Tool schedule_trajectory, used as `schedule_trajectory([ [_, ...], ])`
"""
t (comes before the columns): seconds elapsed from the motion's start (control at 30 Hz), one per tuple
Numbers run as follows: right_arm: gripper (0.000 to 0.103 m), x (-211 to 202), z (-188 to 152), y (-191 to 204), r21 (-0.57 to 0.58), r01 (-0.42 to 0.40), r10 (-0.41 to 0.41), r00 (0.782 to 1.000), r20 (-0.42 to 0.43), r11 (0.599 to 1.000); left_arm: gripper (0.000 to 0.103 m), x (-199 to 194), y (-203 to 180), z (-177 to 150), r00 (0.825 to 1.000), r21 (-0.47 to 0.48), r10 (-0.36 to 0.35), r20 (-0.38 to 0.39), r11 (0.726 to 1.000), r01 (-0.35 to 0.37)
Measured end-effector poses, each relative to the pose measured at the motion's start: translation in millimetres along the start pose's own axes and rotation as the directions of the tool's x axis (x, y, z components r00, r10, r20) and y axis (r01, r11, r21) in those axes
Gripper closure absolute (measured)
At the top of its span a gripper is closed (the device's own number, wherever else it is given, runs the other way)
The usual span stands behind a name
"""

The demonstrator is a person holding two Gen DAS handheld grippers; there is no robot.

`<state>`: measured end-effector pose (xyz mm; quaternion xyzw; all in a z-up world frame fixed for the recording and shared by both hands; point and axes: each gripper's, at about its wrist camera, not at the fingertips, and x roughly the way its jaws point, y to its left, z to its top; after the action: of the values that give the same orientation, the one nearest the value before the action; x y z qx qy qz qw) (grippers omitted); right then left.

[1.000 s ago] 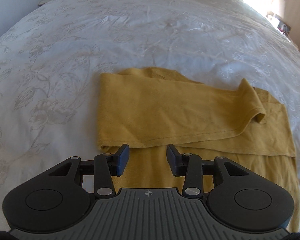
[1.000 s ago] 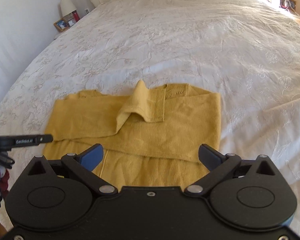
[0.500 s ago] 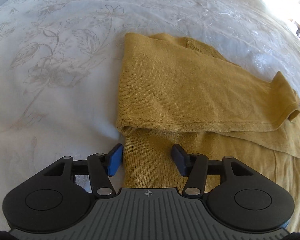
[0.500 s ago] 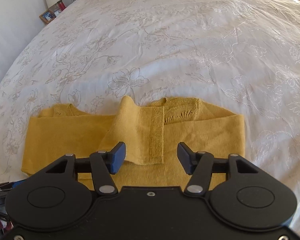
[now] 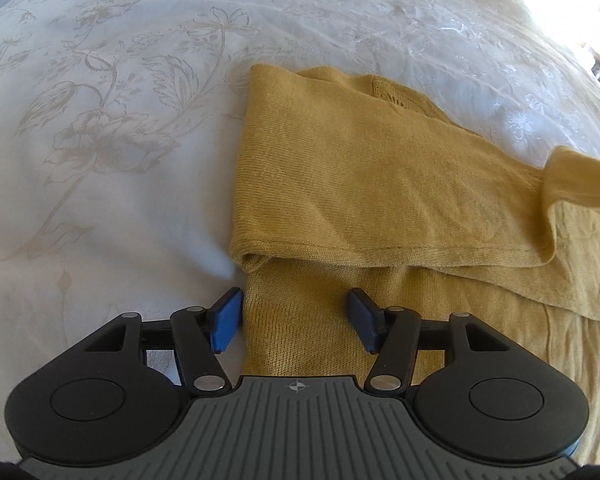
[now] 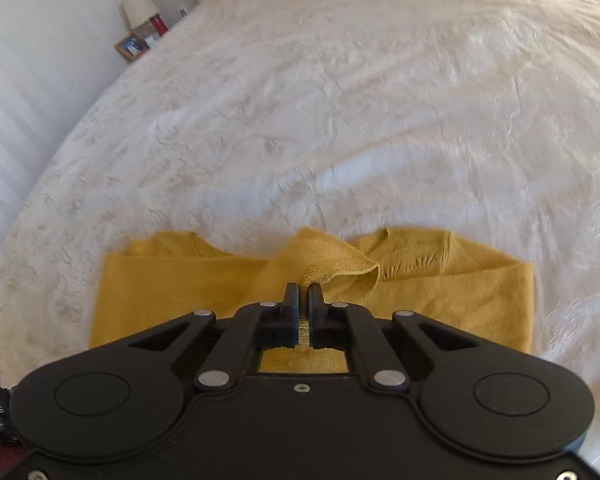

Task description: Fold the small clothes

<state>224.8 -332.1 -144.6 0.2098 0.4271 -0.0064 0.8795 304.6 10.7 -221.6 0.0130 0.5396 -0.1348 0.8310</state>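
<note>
Right claw (image 6: pixel 304 298) pinching mustard sweater (image 6: pixel 440 300) sleeve cuff (image 6: pixel 332 260), white bedspread (image 6: pixel 340 100)

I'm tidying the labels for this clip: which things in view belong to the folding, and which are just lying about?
Part of the job:
- mustard sweater
- its sleeve cuff, pinched in the right gripper
- left gripper, opening over the sweater's edge
- bed cover, the work surface

Just lying about:
- lamp
- picture frame
</note>
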Motion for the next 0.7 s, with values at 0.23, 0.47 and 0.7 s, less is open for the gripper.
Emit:
schedule_trajectory([
  [0.23, 0.093, 2.1, -20.0, -57.0, 0.003, 0.214, -0.213, 0.973, -0.090, 0.977, 0.047, 0.6, -0.8, -0.2, 1.000, 0.000, 0.001, -0.001, 1.000, -0.001],
  [0.47, 0.093, 9.2, -28.6, -64.5, -0.030, 0.242, -0.244, 0.963, -0.113, 0.970, 0.047, -3.1, -2.0, 4.4, 1.000, 0.033, 0.000, -0.025, 0.999, 0.001],
  [0.7, 0.093, 16.9, -46.2, -79.2, 0.018, 0.242, -0.234, 0.951, -0.202, 0.970, 0.048, -42.4, -18.0, 1.5, 1.000, 0.174, -0.004, 0.020, 0.985, 0.001],
])
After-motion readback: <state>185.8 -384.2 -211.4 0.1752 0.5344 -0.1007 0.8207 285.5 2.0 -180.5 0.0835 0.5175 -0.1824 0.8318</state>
